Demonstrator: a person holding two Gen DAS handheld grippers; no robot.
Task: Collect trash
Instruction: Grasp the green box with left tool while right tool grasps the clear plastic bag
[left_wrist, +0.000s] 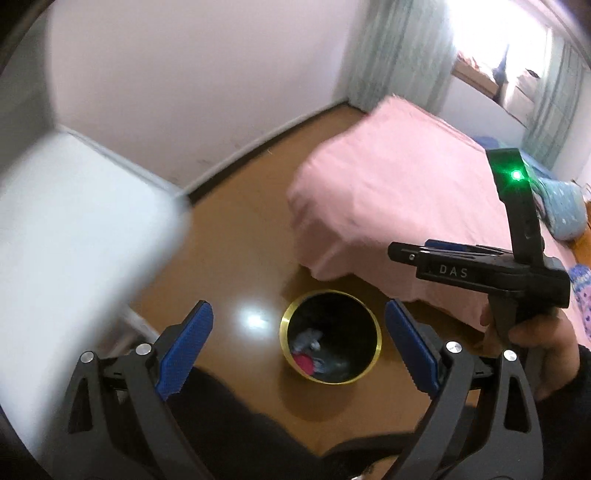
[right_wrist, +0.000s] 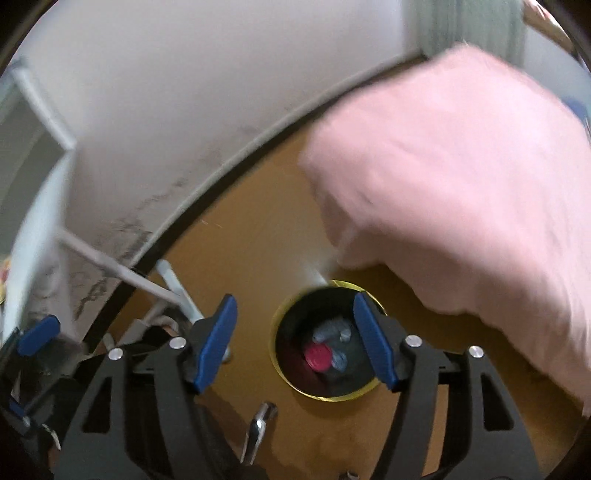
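On my left, the white flat-topped furniture piece (left_wrist: 74, 229) fills the edge of view, blurred, and I cannot tell whether any litter is on it. My left gripper (left_wrist: 299, 347) hangs over the brown wooden floor (left_wrist: 236, 258) with its blue-padded jaws spread wide and nothing between them.

Below and just ahead stands the round black waste bin with the gold rim (left_wrist: 331, 336), upright on the floor beside the corner of the bed. Inside it lie the collected pieces: a round red cap-like piece (right_wrist: 317, 356) and some crumpled grey-blue scraps (right_wrist: 330, 328) at the bottom. So I judge that part of the collecting is done; the trash I can see is already in the bin.

My right gripper (right_wrist: 295, 341) hovers above the bin's mouth, jaws apart and empty. In the left camera it is seen from the side, held in my right hand (left_wrist: 532, 343).

Further right, the pink bedspread (left_wrist: 399, 192) drapes over the bed, close beside the bin. I see no loose litter on the open floor or the bedspread, though the frames are blurred. What remains, by my reckoning, is to look elsewhere for more pieces.
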